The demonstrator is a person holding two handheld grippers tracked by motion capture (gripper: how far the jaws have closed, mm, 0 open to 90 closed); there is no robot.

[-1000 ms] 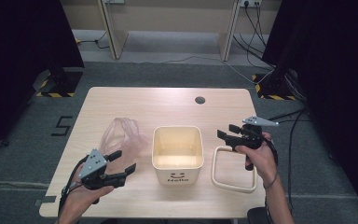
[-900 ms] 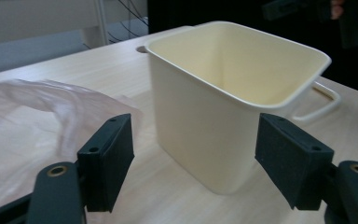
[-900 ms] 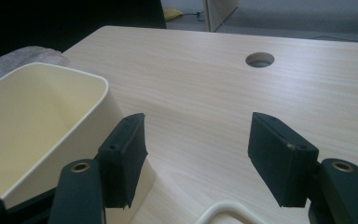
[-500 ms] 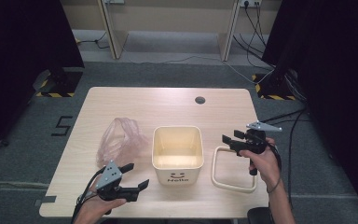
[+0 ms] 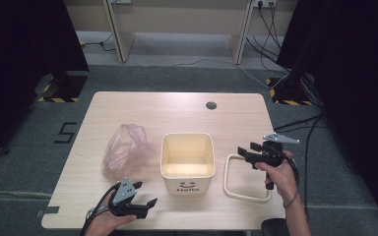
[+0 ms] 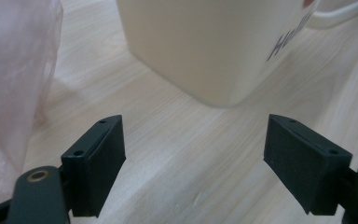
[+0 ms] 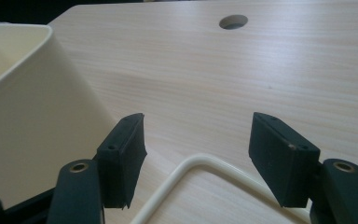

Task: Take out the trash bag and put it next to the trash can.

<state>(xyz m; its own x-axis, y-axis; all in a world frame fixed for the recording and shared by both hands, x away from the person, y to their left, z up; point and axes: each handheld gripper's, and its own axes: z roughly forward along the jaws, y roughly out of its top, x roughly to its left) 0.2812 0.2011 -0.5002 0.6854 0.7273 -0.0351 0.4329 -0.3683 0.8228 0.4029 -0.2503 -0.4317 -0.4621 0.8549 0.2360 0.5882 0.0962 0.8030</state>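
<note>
Far left on the table [image 5: 103, 110]: crumpled pink plastic bag [image 5: 125, 150], lying flat, just beside the bin's left wall

Left gripper [image 5: 145, 196] sits low at the near-left table edge, held in the person's left hand [image 5: 103, 223], grey plate on top. Jaws spread wide, nothing between them. Left gripper view: it looks toward the bin's near corner, bare wood between the jaws, pink bag at the frame's left edge, bin ahead with part of the dark lettering on its front wall

Centre: cream square bin [image 5: 187, 157], upright, open top, interior looks empty, smiley face and "Hello" print on the near face

Right of the bin: cream rectangular ring/frame [image 5: 241, 195] lying flat on the table, apart from the bin wall by a narrow gap

Right gripper [image 5: 245, 151] is held in the right hand [image 5: 278, 172] above the far end of that frame, pointing left toward the bin. Jaws spread, empty. Right gripper view: rounded corner of the frame lies on the wood below and between the jaws, not touched; bin wall at the left; table's round cable hole [image 7: 233, 21] farther ahead

Far right: cable trails off the right gripper past the table edge
</note>
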